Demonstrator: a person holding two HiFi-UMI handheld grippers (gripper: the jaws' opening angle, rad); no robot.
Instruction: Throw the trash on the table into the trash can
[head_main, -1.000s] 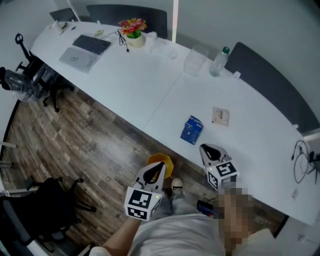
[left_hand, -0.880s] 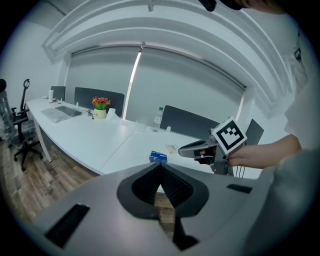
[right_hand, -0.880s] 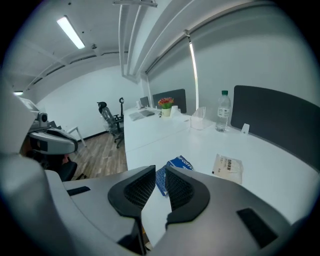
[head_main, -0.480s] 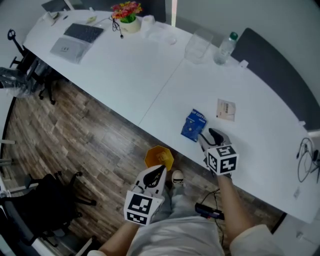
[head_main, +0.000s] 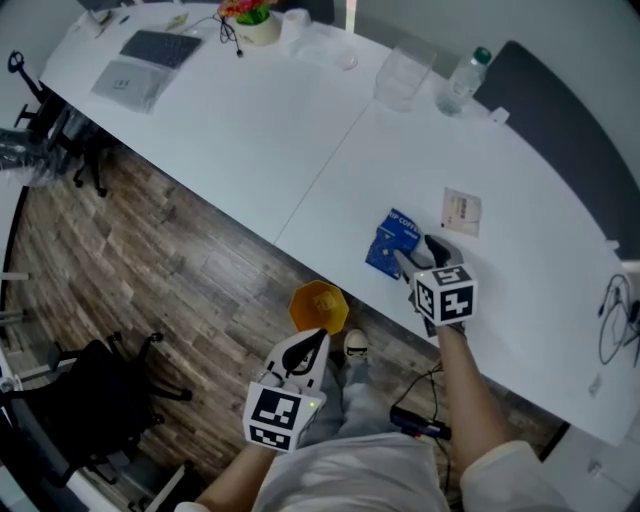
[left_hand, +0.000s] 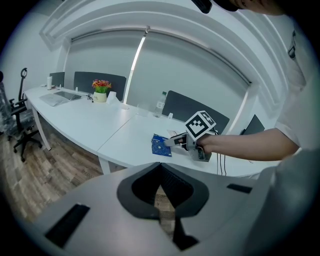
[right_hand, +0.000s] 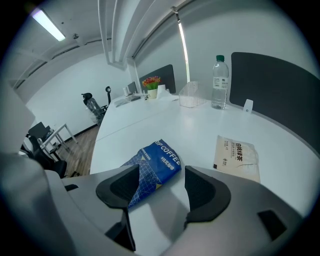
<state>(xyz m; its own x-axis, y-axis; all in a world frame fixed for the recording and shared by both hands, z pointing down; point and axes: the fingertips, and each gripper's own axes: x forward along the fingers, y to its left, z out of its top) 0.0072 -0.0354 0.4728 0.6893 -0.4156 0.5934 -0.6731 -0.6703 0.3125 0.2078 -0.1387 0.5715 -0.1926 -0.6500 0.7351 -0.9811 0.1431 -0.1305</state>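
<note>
Blue packet (right_hand: 150, 167) lies flat on the table (head_main: 250, 130). Its near end sits between the fingers of the right gripper (right_hand: 160, 187), crowded toward the left finger. The jaws are opening wide, and no pad presses on the packet.

Risks:
- The packet is thin and flat, so closing pads may skate over it or push it forward.
- An off-centre pinch may catch only a corner, and the packet may drop before it reaches the yellow trash can (head_main: 320, 305) on the floor.
- The beige packet (right_hand: 237, 155), right of the fingers, may get nudged.

The left gripper (left_hand: 160, 190) is clenched on nothing, over the floor.
</note>
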